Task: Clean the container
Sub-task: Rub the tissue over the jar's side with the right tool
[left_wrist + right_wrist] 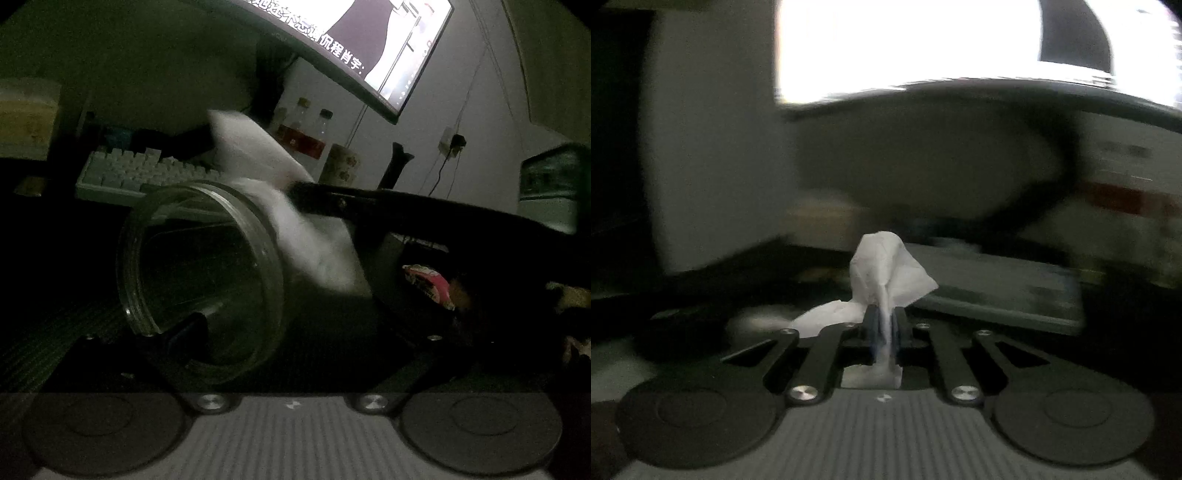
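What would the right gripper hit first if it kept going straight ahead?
Probably the keyboard lying just beyond the tissue that the right gripper pinches; blur makes depth uncertain.

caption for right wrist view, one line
Right gripper shut on crumpled white tissue, blurred bright monitor behind.

Clear glass container [201, 273] tipped on its side, round threaded mouth toward the camera, interior dark. White crumpled tissue [314, 240] pressed against the outer wall at 2 o'clock of the rim. In the right wrist view, same tissue [886, 269] bunched upright at 12 o'clock of the lower centre.
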Demonstrator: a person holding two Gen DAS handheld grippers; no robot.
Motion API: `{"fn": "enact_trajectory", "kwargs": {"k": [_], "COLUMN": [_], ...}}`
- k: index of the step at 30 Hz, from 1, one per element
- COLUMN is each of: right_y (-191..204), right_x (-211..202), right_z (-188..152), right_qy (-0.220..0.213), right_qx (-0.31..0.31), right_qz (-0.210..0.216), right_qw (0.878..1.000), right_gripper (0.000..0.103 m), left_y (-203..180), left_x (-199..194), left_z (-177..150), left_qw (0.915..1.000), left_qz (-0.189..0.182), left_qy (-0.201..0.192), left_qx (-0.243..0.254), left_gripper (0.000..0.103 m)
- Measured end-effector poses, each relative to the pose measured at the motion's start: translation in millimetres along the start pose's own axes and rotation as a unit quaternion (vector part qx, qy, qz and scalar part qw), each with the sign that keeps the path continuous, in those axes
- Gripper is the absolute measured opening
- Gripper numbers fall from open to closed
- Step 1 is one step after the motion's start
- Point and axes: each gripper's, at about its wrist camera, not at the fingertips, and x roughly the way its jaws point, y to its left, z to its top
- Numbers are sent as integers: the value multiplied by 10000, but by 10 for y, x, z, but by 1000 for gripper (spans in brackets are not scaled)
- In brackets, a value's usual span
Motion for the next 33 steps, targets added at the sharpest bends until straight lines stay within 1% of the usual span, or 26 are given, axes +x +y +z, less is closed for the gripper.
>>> {"fn": "enact_trajectory", "kwargs": {"k": [1, 2, 4, 6, 8, 9, 11, 12, 15, 16, 17, 18, 19, 21, 23, 24, 26, 28, 29, 30, 31, 33], "right_y": [-30, -23, 90, 201, 289, 293, 269, 213, 45, -22, -59, -54, -14, 114, 217, 251, 286, 260, 235, 203, 155, 94], "right_x": [15, 6, -58, -117, -168, -183, -173, -157, -79, -44, -25, -18, -26, -49, -68, -78, -63, -46, -59, -88, -113, -136], "right_z": [-5, -15, -54, -71, -79, -81, -68, -57, -24, -3, 8, 12, 19, 43, 48, 53, 80, 64, 48, 21, 2, -21], "right_qy": [0, -26, -154, -234, -276, -253, -186, -146, -48, -9, 16, 17, -7, -74, -80, -69, -43, -16, -7, -17, -50, -121], "right_qx": [121, 146, -63, -264, -430, -440, -341, -187, 259, 438, 611, 720, 669, 293, 86, 19, -65, 67, 146, 212, 254, 273], "right_qz": [-97, -76, 126, 656, 1207, 1412, 1590, 1553, 786, 514, 446, 506, 551, 794, 1152, 1223, 1184, 1170, 1174, 1184, 1163, 1111], "right_qw": [9999, 9999, 9998, 9972, 9914, 9887, 9865, 9876, 9966, 9977, 9971, 9961, 9962, 9964, 9933, 9925, 9929, 9931, 9930, 9927, 9929, 9934], "right_gripper": [12, 10, 10, 10, 10, 10, 10, 10, 11, 14, 13, 12, 12, 12, 12, 12, 12, 10, 10, 10, 10, 10], "left_y": [1, 2, 0, -7, -18, -26, -27, -27, -18, -17, -17, -16, -18, -20, -28, -35, -49, -65, -85, -110, -135, -174], "left_x": [1, 2, 9, 15, 18, 20, 18, 17, 10, 12, 14, 16, 22, 35, 36, 31, 20, 11, 16, 34, 52, 69], "left_z": [-2, -4, 2, 4, -2, -6, -11, -14, -11, -12, -12, -12, -12, -13, -22, -26, -34, -60, -79, -102, -126, -153], "left_qw": [10000, 10000, 10000, 10000, 10000, 10000, 10000, 10000, 10000, 10000, 10000, 10000, 10000, 10000, 9999, 9999, 9998, 9995, 9992, 9987, 9981, 9978], "left_qz": [-9, -18, -21, -11, 16, 34, 39, 41, 25, 27, 29, 31, 38, 50, 62, 87, 136, 222, 288, 347, 405, 320], "left_qy": [-5, -10, -7, -6, -11, -13, -13, -13, -23, -27, -31, -34, -35, -36, -42, -55, -83, -183, -263, -303, -342, -356], "left_qx": [-7, -13, -34, -36, -12, 5, 28, 39, 8, 8, 8, 8, 24, 56, 98, 102, 108, 109, 119, 211, 303, 464], "left_gripper": [99, 99, 99, 99, 99, 99, 99, 99, 99, 99, 99, 99, 99, 99, 99, 99, 99, 97, 93, 68, 38, 19]}}
